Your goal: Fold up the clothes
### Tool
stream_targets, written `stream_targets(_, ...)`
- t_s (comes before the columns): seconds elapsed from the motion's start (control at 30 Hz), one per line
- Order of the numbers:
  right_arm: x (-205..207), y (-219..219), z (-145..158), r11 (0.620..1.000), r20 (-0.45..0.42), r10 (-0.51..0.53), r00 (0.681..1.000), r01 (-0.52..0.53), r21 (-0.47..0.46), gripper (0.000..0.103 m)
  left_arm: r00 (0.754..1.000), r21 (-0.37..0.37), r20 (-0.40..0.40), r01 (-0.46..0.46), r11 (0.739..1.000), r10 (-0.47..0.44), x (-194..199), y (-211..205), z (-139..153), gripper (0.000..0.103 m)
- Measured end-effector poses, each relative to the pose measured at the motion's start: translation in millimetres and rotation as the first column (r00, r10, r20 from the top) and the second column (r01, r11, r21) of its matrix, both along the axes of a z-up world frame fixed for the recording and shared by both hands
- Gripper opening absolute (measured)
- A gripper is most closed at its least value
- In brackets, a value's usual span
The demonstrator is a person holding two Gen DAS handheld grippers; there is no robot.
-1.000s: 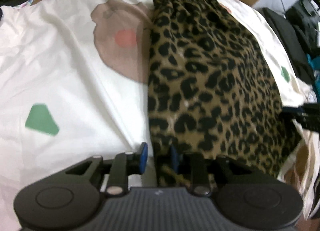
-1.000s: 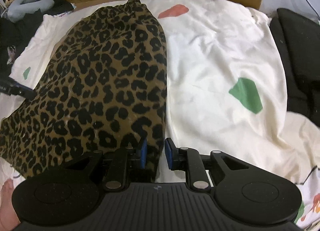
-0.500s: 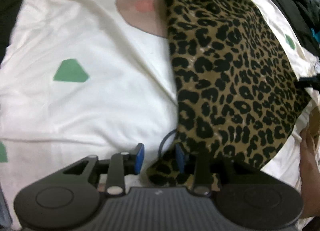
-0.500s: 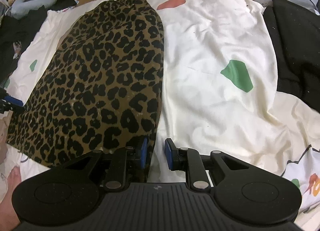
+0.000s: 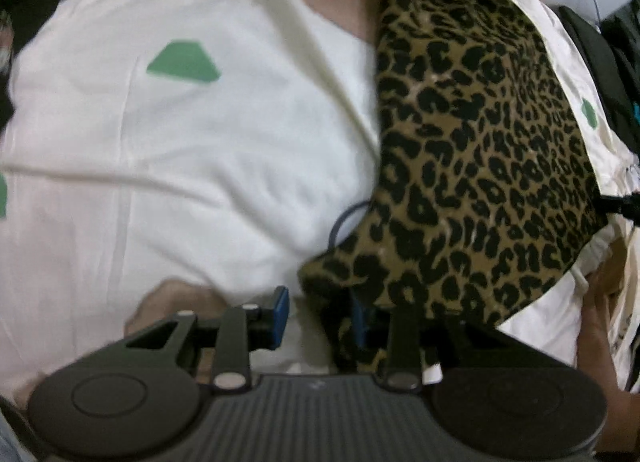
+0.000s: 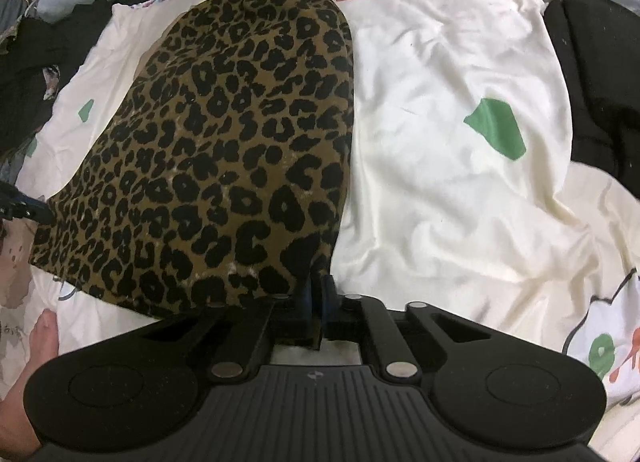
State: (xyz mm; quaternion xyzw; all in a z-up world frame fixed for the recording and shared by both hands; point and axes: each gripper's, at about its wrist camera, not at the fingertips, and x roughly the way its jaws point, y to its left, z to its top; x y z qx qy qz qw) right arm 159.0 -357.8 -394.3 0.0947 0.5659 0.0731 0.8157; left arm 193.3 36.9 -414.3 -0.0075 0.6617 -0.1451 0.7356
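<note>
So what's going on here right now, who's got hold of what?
A person with a gripper in each hand is folding a leopard-print garment laid on a cream bedsheet with green patches. The right gripper is pinched shut on the garment's near right corner. The left gripper has its jaws apart at the near left corner, with cloth draped over its right finger, so it isn't clamped yet. The garment's near edge is slightly raised; the rest lies flat, with no cross fold yet.

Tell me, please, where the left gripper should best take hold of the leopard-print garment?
Probably the near left hem corner, approached from the near edge: that corner lifts off the white sheet beside the left gripper, whose jaws stand open. The right gripper pinches the opposite corner.
</note>
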Motion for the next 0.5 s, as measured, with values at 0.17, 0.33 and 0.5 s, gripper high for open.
stream_targets(0.17,-3.0,-2.6,1.6,1.0,-0.014,-0.004,1.0,0.004,0.005,0.0,1.0,-0.016,-0.007,-0.026,1.0,0.026,-11.7,6.4,3.3,0.035)
stream_targets(0.33,-4.8,-5.3,4.5,1.0,-0.021,-0.006,1.0,0.006,0.012,0.0,0.996,-0.066,-0.043,-0.077,0.995,0.074,-27.4,12.7,1.4,0.035)
stream_targets(0.5,-1.6,-11.1,6.3,0.998,-0.028,-0.046,0.999,0.047,0.048,0.005,0.989,-0.108,-0.072,-0.138,0.985,0.131,-35.5,19.3,-5.5,0.035)
